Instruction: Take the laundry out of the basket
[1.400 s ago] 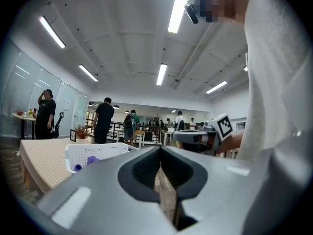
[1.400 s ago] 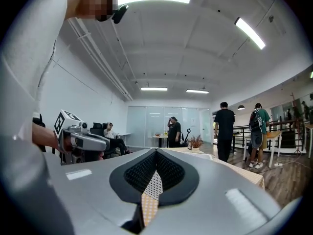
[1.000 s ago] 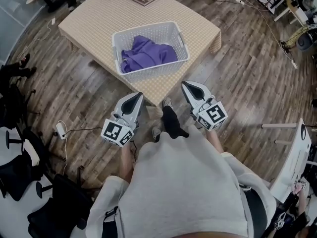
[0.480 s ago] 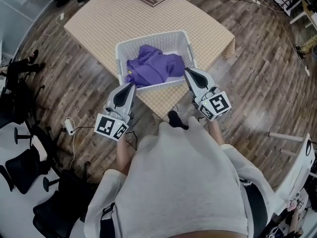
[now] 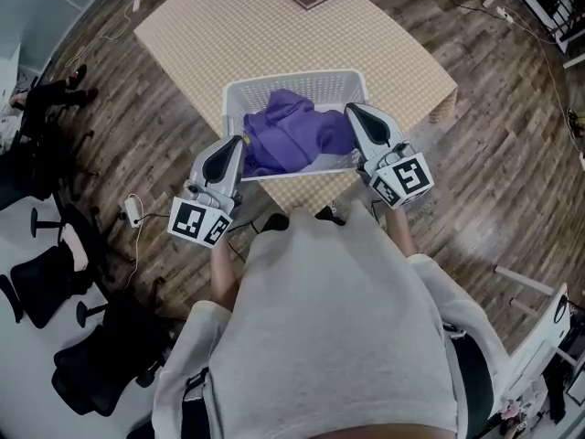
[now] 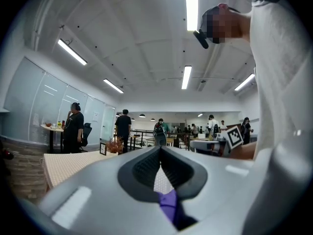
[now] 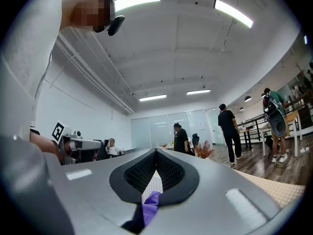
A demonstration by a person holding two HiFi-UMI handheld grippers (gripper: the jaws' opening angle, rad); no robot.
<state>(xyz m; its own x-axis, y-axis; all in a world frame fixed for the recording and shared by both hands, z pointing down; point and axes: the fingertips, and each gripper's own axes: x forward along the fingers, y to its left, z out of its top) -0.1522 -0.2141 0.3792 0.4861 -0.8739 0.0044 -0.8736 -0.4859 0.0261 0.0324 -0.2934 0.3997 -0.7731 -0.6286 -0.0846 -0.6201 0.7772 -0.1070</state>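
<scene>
The white mesh laundry basket [image 5: 294, 78] stands on a table [image 5: 219, 35] covered in a checked cloth, close to the edge nearest the person. The task's thing, a crumpled purple garment [image 5: 291, 135], lies inside it and fills most of the bottom. The left gripper [image 5: 238, 140] hangs over the basket's near left corner and the right gripper [image 5: 351, 109] over its near right side, both pointing inward and down. In each gripper view the two jaws meet at their tips, so both grippers are closed. The purple cloth shows only through the gap behind the tips, beyond the jaws, and I judge that neither holds anything. The main risk from here is that a closed gripper goes into the pile, which would only push the cloth down or shove the light basket across the table. The jaws need to part first. With the basket so near the table edge, a push toward the person could tip it off. A bite taken too close to the wall could catch the mesh, so the basket rises with the garment.
</scene>
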